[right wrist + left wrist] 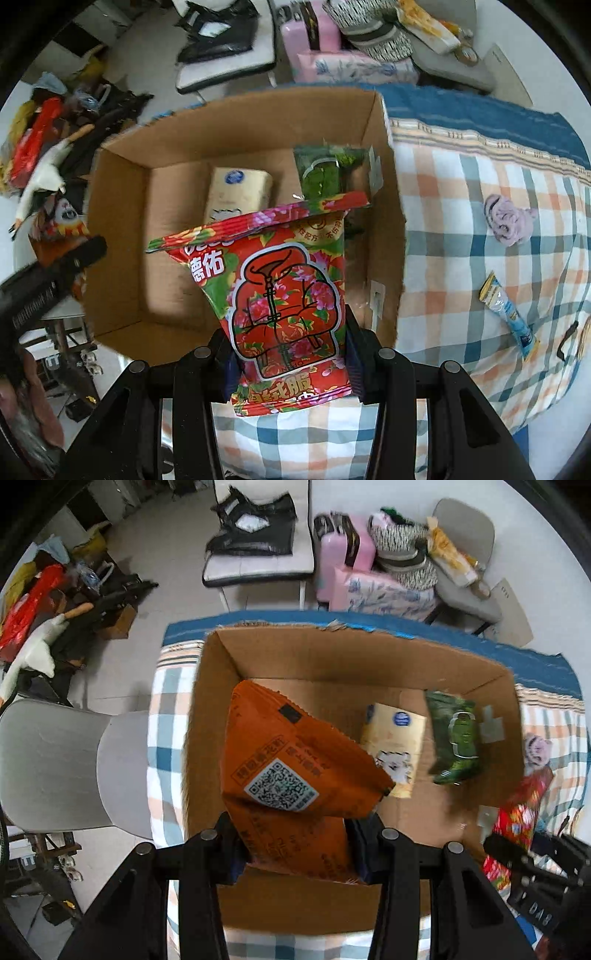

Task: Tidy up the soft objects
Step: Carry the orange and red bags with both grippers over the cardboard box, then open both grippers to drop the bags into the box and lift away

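Clamped in my left jaws point(295, 843) is an orange packet point(291, 775), hanging over the open cardboard box point(332, 646); my right jaws point(291, 363) are closed on a red flowered packet point(284, 295) above the box's near right corner; inside the box lie a pale tissue pack point(395, 746) and a green packet point(454, 738); the box sits on a checked bedsheet point(461, 221), where a pink soft toy point(508, 221) and a blue sachet point(509, 314) lie apart.

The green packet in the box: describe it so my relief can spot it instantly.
Find the open cardboard box on the checked cloth. On its floor, the green packet lies against the wall nearest the bare cloth, beside a cream packet. It is the only dark green thing inside.
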`<state>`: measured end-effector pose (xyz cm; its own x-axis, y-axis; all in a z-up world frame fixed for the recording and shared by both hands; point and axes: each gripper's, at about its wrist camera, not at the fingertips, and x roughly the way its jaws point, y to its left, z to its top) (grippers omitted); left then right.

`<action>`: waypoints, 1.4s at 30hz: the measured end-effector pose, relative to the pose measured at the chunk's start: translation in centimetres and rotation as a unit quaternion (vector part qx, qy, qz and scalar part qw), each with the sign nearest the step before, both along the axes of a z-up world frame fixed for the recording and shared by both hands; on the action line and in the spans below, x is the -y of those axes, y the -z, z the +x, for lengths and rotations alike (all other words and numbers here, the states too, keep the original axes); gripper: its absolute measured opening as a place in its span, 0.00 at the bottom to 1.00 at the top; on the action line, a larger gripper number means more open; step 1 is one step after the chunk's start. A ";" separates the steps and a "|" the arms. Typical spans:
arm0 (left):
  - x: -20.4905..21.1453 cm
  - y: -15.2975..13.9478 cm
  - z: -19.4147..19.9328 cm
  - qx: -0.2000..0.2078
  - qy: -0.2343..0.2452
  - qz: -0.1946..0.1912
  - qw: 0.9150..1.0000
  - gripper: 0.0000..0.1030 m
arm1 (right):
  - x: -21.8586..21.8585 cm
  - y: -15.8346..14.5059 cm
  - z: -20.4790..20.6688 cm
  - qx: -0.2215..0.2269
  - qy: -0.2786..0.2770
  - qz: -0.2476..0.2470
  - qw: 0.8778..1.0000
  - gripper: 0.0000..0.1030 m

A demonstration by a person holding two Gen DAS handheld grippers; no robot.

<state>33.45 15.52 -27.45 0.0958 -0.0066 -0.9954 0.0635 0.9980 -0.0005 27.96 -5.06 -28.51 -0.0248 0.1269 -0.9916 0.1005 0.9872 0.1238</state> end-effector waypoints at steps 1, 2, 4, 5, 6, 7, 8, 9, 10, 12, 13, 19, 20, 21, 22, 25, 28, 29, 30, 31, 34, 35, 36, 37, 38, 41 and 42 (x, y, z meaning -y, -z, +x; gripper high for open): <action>0.0 0.8 0.6 -0.008 0.002 0.004 1.000 0.40 | -0.1 0.6 0.1 -0.005 0.002 -0.004 1.000 0.47; 0.0 1.6 1.2 -0.016 0.005 0.006 1.000 0.40 | -0.2 1.2 0.3 -0.009 0.002 -0.008 1.000 0.47; 0.2 2.8 2.2 -0.030 0.007 0.007 0.999 0.40 | -0.5 2.3 0.5 -0.017 0.004 -0.022 1.000 0.47; 0.3 3.4 2.6 -0.037 0.009 0.006 0.999 0.40 | -0.6 2.8 0.6 -0.022 0.004 -0.025 0.999 0.47; 0.4 3.8 2.9 -0.043 0.011 0.004 0.999 0.40 | -0.7 3.3 0.6 -0.027 0.006 -0.027 0.999 0.47; 0.5 4.3 3.3 -0.048 0.011 0.003 0.999 0.40 | -0.7 3.9 0.7 -0.032 0.009 -0.031 0.999 0.47; 0.6 4.9 3.7 -0.055 0.012 0.002 0.998 0.40 | -0.8 4.2 0.7 -0.035 0.010 -0.032 0.999 0.47; 0.7 5.3 4.0 -0.060 0.014 0.002 0.998 0.40 | -0.8 4.6 0.8 -0.038 0.011 -0.036 0.999 0.47; 0.7 5.7 4.3 -0.065 0.015 0.001 0.998 0.40 | -0.8 5.0 0.8 -0.041 0.014 -0.040 0.998 0.47; 0.9 6.3 4.7 -0.072 0.016 -0.002 0.997 0.40 | -0.8 5.7 0.8 -0.047 0.017 -0.042 0.998 0.47; 1.0 6.5 5.0 -0.074 0.015 -0.002 0.997 0.41 | -0.7 6.0 0.8 -0.050 0.019 -0.044 0.998 0.47; 1.1 7.5 6.2 -0.097 0.005 0.004 0.995 0.44 | -0.2 7.7 0.8 -0.077 0.030 -0.041 0.996 0.48; 1.0 7.5 6.4 -0.101 0.000 -0.003 0.995 0.44 | -0.1 7.8 0.8 -0.081 0.031 -0.039 0.995 0.49; 0.9 7.5 6.6 -0.100 -0.005 -0.007 0.995 0.46 | 0.0 7.9 0.8 -0.082 0.034 -0.036 0.995 0.52; 0.8 7.3 6.8 -0.096 -0.009 -0.007 0.995 0.52 | 0.0 7.8 0.8 -0.079 0.033 -0.036 0.996 0.61; 0.8 6.7 6.7 -0.083 -0.011 -0.006 0.996 0.59 | 0.1 7.1 0.7 -0.066 0.029 -0.038 0.997 0.80; 0.9 5.9 6.2 -0.076 -0.009 -0.007 0.997 0.61 | 0.0 6.3 0.7 -0.058 0.026 -0.038 0.997 0.81; 0.8 5.6 5.9 -0.072 -0.010 -0.009 0.997 0.62 | -0.1 6.0 0.8 -0.055 0.023 -0.038 0.997 0.86; 0.7 5.3 5.7 -0.068 -0.011 -0.009 0.998 0.67 | -0.1 5.7 0.8 -0.051 0.021 -0.040 0.998 0.88; 0.5 4.8 5.3 -0.062 -0.012 -0.011 0.998 0.73 | -0.4 5.2 0.9 -0.047 0.018 -0.040 0.998 0.92; 0.0 3.6 4.0 -0.045 -0.014 -0.011 0.999 0.86 | -0.8 4.5 0.6 -0.038 0.008 -0.037 0.999 0.95; -0.1 3.1 3.4 -0.038 -0.014 -0.005 0.999 0.88 | -1.0 4.1 0.6 -0.036 0.006 -0.037 0.999 0.99; -0.4 2.6 2.7 -0.028 -0.015 0.002 0.999 0.93 | -1.1 3.9 0.5 -0.032 0.004 -0.040 0.999 1.00; -0.5 2.3 2.1 -0.022 -0.016 0.006 1.000 0.95 | -1.3 3.4 0.4 -0.025 0.002 -0.044 0.999 1.00; -0.6 1.8 1.3 -0.016 -0.016 0.004 1.000 0.95 | -1.6 2.9 0.4 -0.020 0.000 -0.045 0.999 1.00; -1.2 0.6 -0.7 0.003 -0.020 -0.005 1.000 0.97 | -1.8 2.1 -0.3 -0.007 -0.006 -0.046 0.999 1.00; -1.3 0.2 -1.4 0.009 -0.020 -0.005 1.000 0.97 | -1.9 1.6 -0.6 -0.002 -0.008 -0.047 0.999 1.00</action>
<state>32.05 16.82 -27.66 0.1132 -0.0131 -0.9935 0.0243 0.9996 -0.0104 27.33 -3.14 -30.15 -0.0305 0.0334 -0.9990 0.0840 0.9960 0.0307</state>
